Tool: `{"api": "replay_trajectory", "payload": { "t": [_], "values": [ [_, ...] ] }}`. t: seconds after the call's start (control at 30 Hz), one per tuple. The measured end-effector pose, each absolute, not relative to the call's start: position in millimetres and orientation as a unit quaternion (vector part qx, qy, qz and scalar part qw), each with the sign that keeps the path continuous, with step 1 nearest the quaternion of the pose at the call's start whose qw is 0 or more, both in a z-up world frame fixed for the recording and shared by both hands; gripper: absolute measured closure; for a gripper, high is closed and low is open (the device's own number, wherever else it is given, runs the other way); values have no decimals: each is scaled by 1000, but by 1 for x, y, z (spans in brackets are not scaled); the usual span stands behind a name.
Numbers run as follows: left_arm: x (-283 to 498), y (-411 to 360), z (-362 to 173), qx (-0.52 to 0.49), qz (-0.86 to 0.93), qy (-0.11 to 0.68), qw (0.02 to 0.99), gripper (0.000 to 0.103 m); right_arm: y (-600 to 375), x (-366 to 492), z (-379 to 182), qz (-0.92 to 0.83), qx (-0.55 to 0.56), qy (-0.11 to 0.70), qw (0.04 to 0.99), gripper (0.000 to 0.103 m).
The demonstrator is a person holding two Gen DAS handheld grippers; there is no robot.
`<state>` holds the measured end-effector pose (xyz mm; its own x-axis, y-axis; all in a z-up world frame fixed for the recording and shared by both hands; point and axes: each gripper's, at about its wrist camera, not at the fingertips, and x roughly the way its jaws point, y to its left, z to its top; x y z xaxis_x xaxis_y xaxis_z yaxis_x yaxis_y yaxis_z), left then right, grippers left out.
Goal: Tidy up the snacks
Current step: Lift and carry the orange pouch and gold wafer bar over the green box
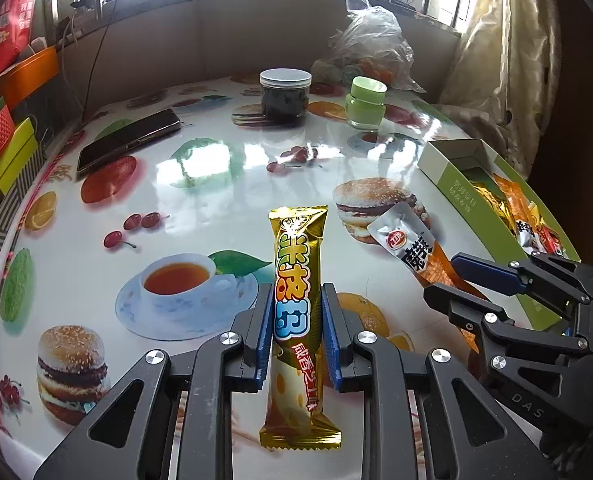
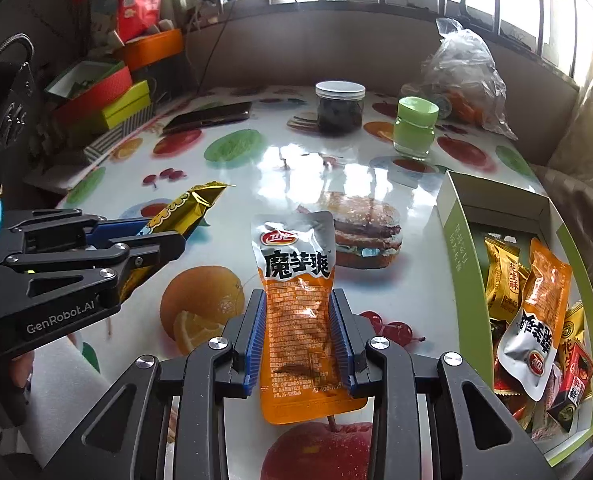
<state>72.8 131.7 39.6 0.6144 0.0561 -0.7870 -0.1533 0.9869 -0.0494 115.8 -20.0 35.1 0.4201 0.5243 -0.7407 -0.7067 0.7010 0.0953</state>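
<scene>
Left hand-held gripper (image 1: 297,332) clenched on long gold foil snack bar (image 1: 298,300) mid-length, long axis along fingers, pointing away. Right hand-held gripper (image 2: 299,338) clenched on orange-and-silver plastic snack pouch (image 2: 302,312), silver end forward. Both above fruit-print tabletop (image 2: 316,168), left of green-and-white cardboard box (image 2: 454,240).

**Where things lie on the counter**

We see the snack box (image 2: 454,236) at the counter's (image 1: 224,184) right edge, packets inside it. Behind it stands a small jar (image 2: 414,128), left of that a bigger jar (image 2: 340,108), and a phone (image 1: 128,138) far left. A bag (image 2: 464,76) sits rearmost.
</scene>
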Motion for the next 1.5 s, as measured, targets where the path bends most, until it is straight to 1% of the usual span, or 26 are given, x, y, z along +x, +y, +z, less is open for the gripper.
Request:
{"api": "replay_trajectory", "payload": {
  "t": [0.67,1.1,1.5],
  "values": [
    [77,99,70,-40,36,418,907,79,-61,111,63,345,-69,378,856,73],
    [97,72,85,-36,2,411,911,79,-96,119,82,314,-41,367,874,73],
    [129,44,90,-53,-48,416,906,79,-137,129,92,261,-18,367,893,73]
  ]
}}
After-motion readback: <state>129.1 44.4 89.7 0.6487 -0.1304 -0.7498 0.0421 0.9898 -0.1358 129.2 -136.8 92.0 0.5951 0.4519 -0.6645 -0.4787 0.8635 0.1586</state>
